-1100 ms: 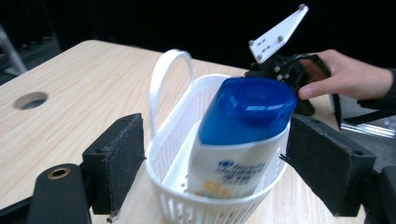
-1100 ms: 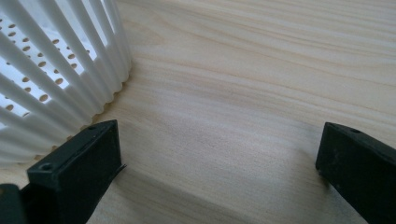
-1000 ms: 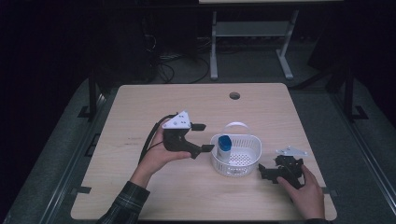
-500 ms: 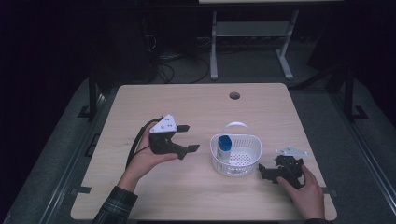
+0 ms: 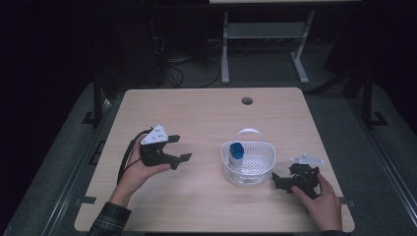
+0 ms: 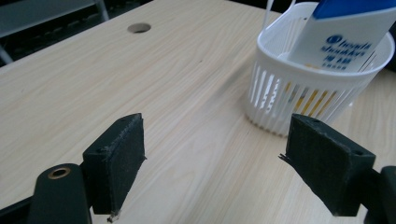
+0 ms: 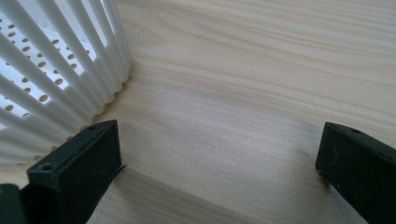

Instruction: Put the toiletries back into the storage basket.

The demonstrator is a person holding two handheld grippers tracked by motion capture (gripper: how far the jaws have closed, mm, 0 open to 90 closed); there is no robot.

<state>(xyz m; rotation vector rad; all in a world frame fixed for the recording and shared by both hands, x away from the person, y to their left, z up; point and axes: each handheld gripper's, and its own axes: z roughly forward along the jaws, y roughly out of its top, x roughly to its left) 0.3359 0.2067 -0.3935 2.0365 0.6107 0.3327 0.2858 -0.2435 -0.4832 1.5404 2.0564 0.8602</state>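
Note:
A white slatted basket (image 5: 248,173) with a handle stands right of the table's middle. Inside it, at its left side, a white bottle with a blue cap (image 5: 236,155) stands leaning; in the left gripper view that bottle (image 6: 343,39) shows blue print above the basket (image 6: 299,93). My left gripper (image 5: 179,148) is held open over the table's left half, well apart from the basket, with nothing between its jaws. My right gripper (image 5: 277,180) rests low beside the basket's right side, open and empty, and the basket's wall (image 7: 60,79) stands just left of its jaws.
The light wooden table (image 5: 196,118) has a round cable hole (image 5: 247,101) near its far edge. A metal stand (image 5: 260,34) and cables lie on the dark floor beyond. Bare wood (image 5: 206,196) spreads between my two hands.
My left gripper has drawn back leftward from the basket's side to the table's left half, open and empty. The bottle stays in the basket. The right gripper has not moved.

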